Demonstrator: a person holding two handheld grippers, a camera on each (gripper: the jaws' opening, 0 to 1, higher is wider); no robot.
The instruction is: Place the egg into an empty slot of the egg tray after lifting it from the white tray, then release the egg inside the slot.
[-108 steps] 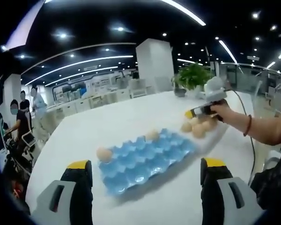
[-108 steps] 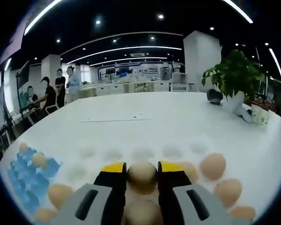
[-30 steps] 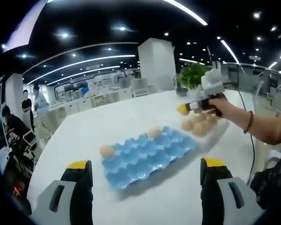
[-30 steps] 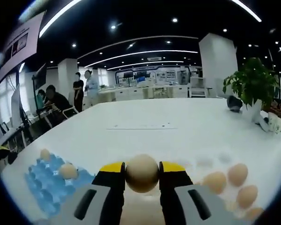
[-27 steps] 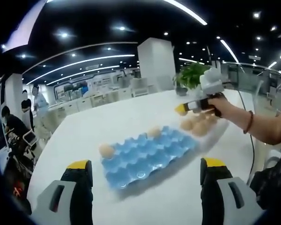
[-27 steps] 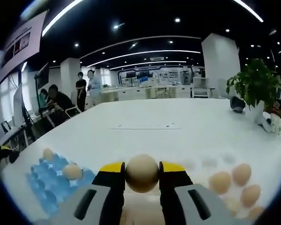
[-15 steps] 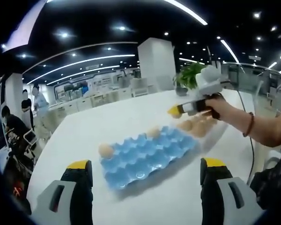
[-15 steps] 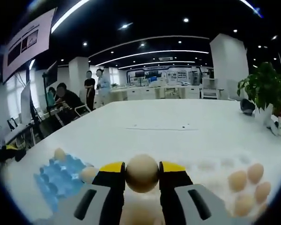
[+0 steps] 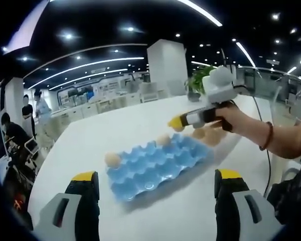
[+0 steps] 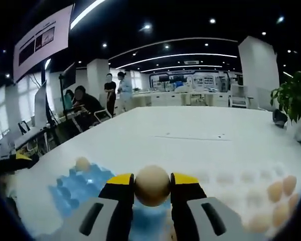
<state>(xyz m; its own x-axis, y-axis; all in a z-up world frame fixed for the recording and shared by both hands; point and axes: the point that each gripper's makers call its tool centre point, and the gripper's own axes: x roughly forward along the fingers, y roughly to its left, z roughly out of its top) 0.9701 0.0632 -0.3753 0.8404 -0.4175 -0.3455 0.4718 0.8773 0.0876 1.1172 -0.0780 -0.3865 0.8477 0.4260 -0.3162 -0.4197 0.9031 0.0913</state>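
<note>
Your right gripper clamps the smooth tan egg between its yellow-tipped fingers. Just beyond and below them lies the blue moulded egg tray, long axis running leftward. Your left gripper hangs spread and empty, farther off.

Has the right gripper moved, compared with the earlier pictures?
Yes. In the left gripper view, the right gripper carried its egg from the white tray toward the blue egg tray.
</note>
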